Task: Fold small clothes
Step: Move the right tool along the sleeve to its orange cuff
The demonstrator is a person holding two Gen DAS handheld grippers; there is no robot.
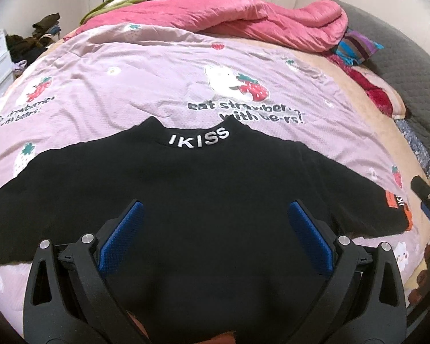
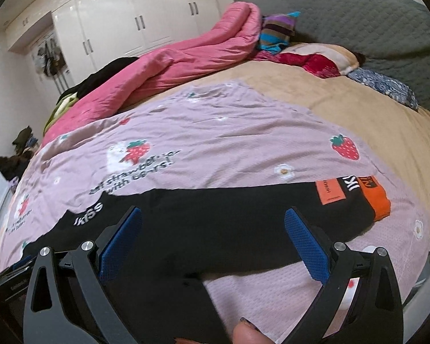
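White wardrobe doors [image 2: 134,25] stand behind a wide bed, and on the bed a lilac sheet [image 1: 123,86] printed with strawberries and bears covers the near part. A pink quilt [image 1: 243,20] lies bunched along the far side, with a striped cloth [image 2: 278,33] near its end and a grey padded headboard [image 2: 358,28] beside that.

On the lilac sheet a black sweater [image 1: 203,177] lies flat, its sleeves spread to both sides. Its collar [image 1: 197,139] points away from the cameras and carries the white letters IKISS. One sleeve ends in an orange cuff [image 2: 379,200], with an orange patch [image 2: 329,190] just beside it.

The left gripper [image 1: 215,223] is over the body of the sweater, its blue pads [image 1: 123,238] wide apart and nothing between them. The right gripper [image 2: 212,232] is over the sleeve with the orange cuff, near the lower edge of the sweater; its blue pads [image 2: 306,243] are also wide apart and hold nothing. From the pictures I cannot tell if the fingers touch the cloth. A fingertip [image 2: 249,334] shows at the bottom edge of the right wrist view.
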